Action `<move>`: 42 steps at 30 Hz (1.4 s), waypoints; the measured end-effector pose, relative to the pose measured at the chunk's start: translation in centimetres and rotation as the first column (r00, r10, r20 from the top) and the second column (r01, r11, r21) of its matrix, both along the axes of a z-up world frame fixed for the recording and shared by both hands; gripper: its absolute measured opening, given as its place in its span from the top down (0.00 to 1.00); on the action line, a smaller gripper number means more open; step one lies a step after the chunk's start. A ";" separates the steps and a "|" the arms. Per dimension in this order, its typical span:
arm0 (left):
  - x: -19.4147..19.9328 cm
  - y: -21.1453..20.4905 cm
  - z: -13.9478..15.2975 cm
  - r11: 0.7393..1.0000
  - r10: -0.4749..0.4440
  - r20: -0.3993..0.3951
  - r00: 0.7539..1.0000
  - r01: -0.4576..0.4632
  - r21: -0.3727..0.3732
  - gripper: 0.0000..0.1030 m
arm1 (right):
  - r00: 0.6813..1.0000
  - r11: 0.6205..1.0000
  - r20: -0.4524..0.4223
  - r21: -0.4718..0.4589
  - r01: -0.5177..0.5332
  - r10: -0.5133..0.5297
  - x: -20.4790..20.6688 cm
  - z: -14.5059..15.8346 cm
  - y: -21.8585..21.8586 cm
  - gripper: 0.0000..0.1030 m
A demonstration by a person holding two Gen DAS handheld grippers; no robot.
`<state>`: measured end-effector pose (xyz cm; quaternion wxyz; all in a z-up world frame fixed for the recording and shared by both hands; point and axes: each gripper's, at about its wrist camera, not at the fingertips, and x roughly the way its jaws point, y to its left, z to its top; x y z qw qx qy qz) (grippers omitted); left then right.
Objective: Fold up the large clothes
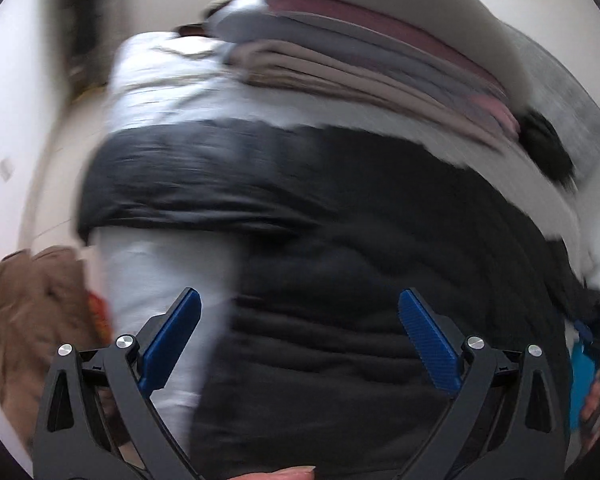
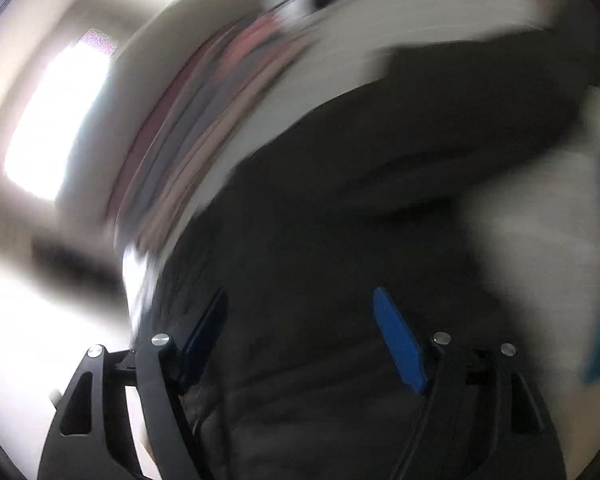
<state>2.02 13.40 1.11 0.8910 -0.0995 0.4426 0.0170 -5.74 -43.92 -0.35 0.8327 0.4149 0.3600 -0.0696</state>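
Note:
A large black quilted garment (image 1: pixel 340 280) lies spread over a white surface (image 1: pixel 156 264), one part folded across its far side. My left gripper (image 1: pixel 300 304) is open and empty, hovering over the garment's near part. In the right wrist view the same black garment (image 2: pixel 340 240) fills the middle, heavily blurred. My right gripper (image 2: pixel 300 304) is open above it, holding nothing.
A stack of folded clothes (image 1: pixel 380 64) in beige, grey and pink sits behind the garment, also showing in the right wrist view (image 2: pixel 204 128). A brown garment (image 1: pixel 32 320) lies at the left. A dark item (image 1: pixel 548 148) lies at the right. A bright window (image 2: pixel 56 120) is at left.

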 end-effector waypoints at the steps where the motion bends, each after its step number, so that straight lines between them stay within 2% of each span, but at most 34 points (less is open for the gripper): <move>1: 0.2 -1.7 -0.1 0.999 -0.031 0.000 1.000 0.031 0.016 0.07 | 0.998 0.998 0.010 0.015 0.062 -0.062 -1.7 -0.1 -2.8 0.29; 5: 0.8 -8.6 -0.8 0.985 -0.153 0.007 0.988 0.152 0.084 0.07 | 0.968 0.967 0.032 0.058 0.247 -0.249 -6.2 -0.8 -9.8 0.29; 8: 1.1 -12.0 -1.5 0.973 -0.198 -0.003 0.980 0.197 0.117 0.07 | 0.949 0.948 0.047 0.075 0.309 -0.312 -7.4 -1.0 -12.4 0.29; 11: 1.3 -14.2 -1.8 0.966 -0.215 0.001 0.977 0.212 0.148 0.07 | 0.934 0.935 0.052 0.046 0.351 -0.353 -7.0 -1.7 -13.7 0.25; 15: 1.6 -15.5 -1.7 0.960 -0.223 0.013 0.975 0.217 0.176 0.07 | 0.922 0.923 0.029 -0.006 0.385 -0.385 -4.5 -2.6 -14.4 0.25; 19: 1.8 -16.8 -1.7 0.945 -0.236 0.032 0.971 0.221 0.243 0.07 | 0.911 0.909 -0.011 -0.075 0.410 -0.412 -1.9 -3.6 -16.2 0.25; 25: 2.3 -18.1 -1.9 0.927 -0.257 0.037 0.966 0.235 0.292 0.07 | 0.895 0.892 -0.022 -0.096 0.442 -0.446 1.7 -5.0 -18.1 0.25; 29: 2.0 -18.7 -2.0 0.910 -0.271 0.048 0.961 0.240 0.339 0.07 | 0.877 0.873 0.014 -0.089 0.480 -0.480 2.9 -4.8 -19.3 0.25; 34: 1.9 -18.8 -2.1 0.901 -0.278 0.044 0.960 0.245 0.359 0.07 | 0.879 0.878 0.065 -0.052 0.475 -0.472 3.2 -4.3 -20.2 0.25; 42: 1.8 -18.5 -2.0 0.903 -0.271 0.047 0.961 0.237 0.358 0.07 | 0.873 0.875 0.127 -0.058 0.481 -0.471 2.7 -3.0 -20.1 0.25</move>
